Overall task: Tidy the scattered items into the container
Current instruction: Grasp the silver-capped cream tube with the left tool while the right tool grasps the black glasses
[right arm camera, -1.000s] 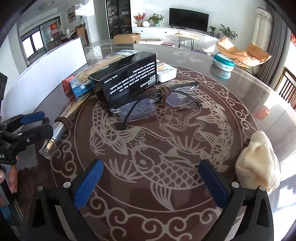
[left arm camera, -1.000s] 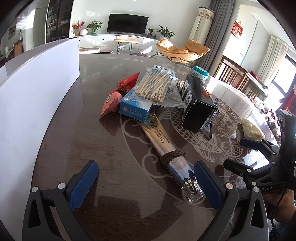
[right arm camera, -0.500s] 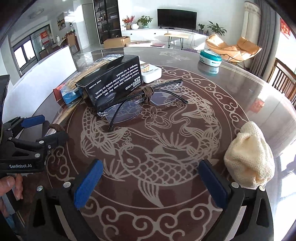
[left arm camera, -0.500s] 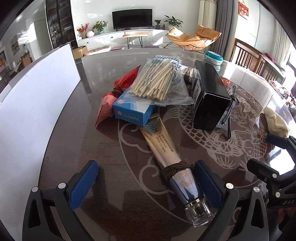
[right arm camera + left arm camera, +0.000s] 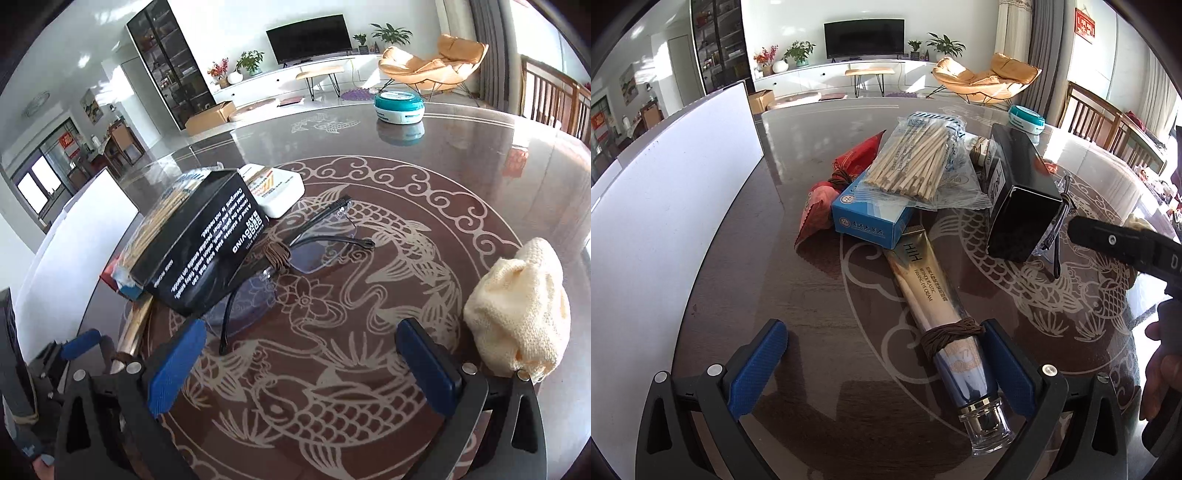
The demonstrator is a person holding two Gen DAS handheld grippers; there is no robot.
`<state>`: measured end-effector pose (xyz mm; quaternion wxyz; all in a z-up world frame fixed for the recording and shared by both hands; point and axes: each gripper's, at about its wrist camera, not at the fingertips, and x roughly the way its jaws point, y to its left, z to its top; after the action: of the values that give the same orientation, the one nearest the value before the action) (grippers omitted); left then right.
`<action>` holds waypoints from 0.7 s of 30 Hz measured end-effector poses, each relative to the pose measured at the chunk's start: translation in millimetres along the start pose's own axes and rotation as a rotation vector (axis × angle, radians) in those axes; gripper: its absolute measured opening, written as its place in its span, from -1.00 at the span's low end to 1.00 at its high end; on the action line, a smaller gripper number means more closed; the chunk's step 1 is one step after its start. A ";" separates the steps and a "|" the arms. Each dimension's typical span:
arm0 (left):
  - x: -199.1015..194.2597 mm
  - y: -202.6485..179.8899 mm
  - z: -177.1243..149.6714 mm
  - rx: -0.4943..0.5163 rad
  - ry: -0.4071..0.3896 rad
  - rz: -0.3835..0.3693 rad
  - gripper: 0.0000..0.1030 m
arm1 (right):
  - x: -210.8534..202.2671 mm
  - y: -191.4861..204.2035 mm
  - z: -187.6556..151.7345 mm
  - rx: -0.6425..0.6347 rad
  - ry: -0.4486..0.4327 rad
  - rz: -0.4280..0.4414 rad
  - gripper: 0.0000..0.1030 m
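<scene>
**Both tools spread wide over a cluttered, glossy counter**

The left tool [image 5: 886,363] stands with its blue ribbed pads apart; a long cream tube [image 5: 936,299] lies between them, close against the right pad. The tube is smooth and tapered, gold shading to blue, with a clear faceted cap nearest the camera and a brown cord wound around its lower body. The right tool [image 5: 308,360] is likewise spread open and holds nothing, hovering over the polished dark counter [image 5: 424,177], which carries a pale carp and cloud pattern.

Just beyond that tool lie rimless glasses [image 5: 295,254] with thin black arms, a brown cord knotted at the bridge; they touch the matte black box [image 5: 207,251] printed with white text. To the right sits a soft, lumpy cream knitted cloth [image 5: 521,314].

Farther along the tube, its flat end slips under a blue cardboard box [image 5: 871,218]. A crinkled clear bag of wooden sticks [image 5: 916,162] rests on top, and a red foil packet [image 5: 846,173], tied with cord, lies beside. A white rounded case [image 5: 273,188] sits behind the black box. Well back stands a round teal-lidded tin [image 5: 399,105]. At far left, a tall white smooth-walled container [image 5: 672,206] rises from the counter's edge.
</scene>
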<state>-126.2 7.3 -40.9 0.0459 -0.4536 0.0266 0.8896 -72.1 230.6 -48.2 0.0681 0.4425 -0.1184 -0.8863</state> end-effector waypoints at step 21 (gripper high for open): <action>-0.2 -0.5 0.3 0.000 0.000 0.001 1.00 | -18.6 1.9 -28.2 -0.325 -0.004 -0.081 -0.46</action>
<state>-126.3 7.8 -40.6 0.0456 -0.4538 0.0266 0.8896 -38.4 228.8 -49.7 0.1029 0.4283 0.0441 -0.8967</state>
